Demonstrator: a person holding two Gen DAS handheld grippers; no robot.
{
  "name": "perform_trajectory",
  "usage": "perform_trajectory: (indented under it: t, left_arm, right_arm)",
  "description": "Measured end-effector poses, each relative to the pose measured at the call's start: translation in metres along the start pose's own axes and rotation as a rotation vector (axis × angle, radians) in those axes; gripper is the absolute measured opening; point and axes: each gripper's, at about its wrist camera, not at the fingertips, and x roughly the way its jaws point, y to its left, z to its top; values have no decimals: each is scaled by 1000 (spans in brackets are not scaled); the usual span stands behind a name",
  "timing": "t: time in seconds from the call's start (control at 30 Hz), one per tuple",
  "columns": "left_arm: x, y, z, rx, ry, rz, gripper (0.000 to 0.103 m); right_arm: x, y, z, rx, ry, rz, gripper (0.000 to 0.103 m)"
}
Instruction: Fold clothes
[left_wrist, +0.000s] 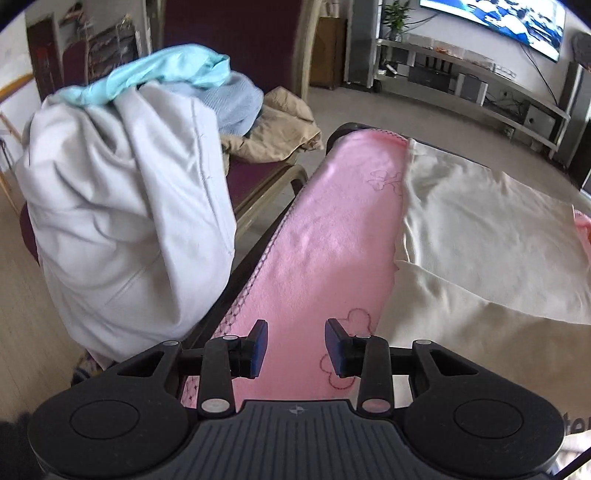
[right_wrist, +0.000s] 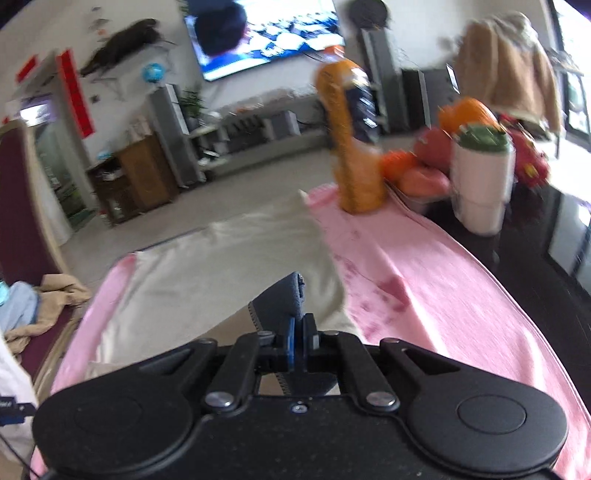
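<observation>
A cream garment (left_wrist: 476, 236) lies spread on a pink towel (left_wrist: 325, 240) that covers the table; both show in the right wrist view, garment (right_wrist: 221, 269) and towel (right_wrist: 424, 291). My left gripper (left_wrist: 295, 345) is open and empty, just above the pink towel near the table's left edge. My right gripper (right_wrist: 298, 338) is shut on a dark blue cloth (right_wrist: 284, 299) with stitched edging, held above the cream garment.
A pile of pale grey, turquoise and light blue clothes (left_wrist: 125, 206) rises left of the table. A tan garment (left_wrist: 280, 133) lies on a maroon chair. An orange bottle (right_wrist: 351, 140), fruit (right_wrist: 436, 155) and a white cup (right_wrist: 482, 184) stand at the table's far right.
</observation>
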Motion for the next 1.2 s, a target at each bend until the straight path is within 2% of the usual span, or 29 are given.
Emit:
perform_trajectory:
  t: [0.27,0.4,0.47,0.53,0.57,0.6,0.63,0.67,0.77,0.87,0.97,1.2]
  left_arm:
    - [1,-12,-6,70,-10,14,36]
    - [5,-8,-7,60,30,-9,36]
    - [4,-3,-11,49,63,-31,36]
    - [-2,4,-17,36,101,-70,36]
    - [-6,8,-22,27,118,-98,36]
    - [-9,13,-27,18,132,-121,36]
    - [-13,17,-32,9,147,-145,36]
    - [-15,19,-37,6,161,-163,36]
    - [-18,17,-53,24,198,-191,36]
    - [-19,-2,-56,100,152,-120,36]
    - [-12,-14,-56,115,128,-68,35]
    - [-4,-29,-56,125,102,-87,33]
  right_arm:
    - [30,-13,-10,4,132,-150,4]
    - [54,-15,-16,-16,217,-211,5]
    - [63,-14,-18,-45,270,-225,11]
    - [56,-16,-17,-16,261,-205,15]
    - [52,-18,-16,0,255,-190,21]
    - [46,-19,-15,26,245,-129,31]
    - [40,-21,-13,53,235,-67,35]
    - [34,-22,-12,78,228,-8,38]
    - [43,-24,-18,136,308,92,38]
    - [56,-25,-24,179,368,110,38]
    - [63,-25,-29,189,396,89,38]
    - [66,-32,-30,221,409,84,37]
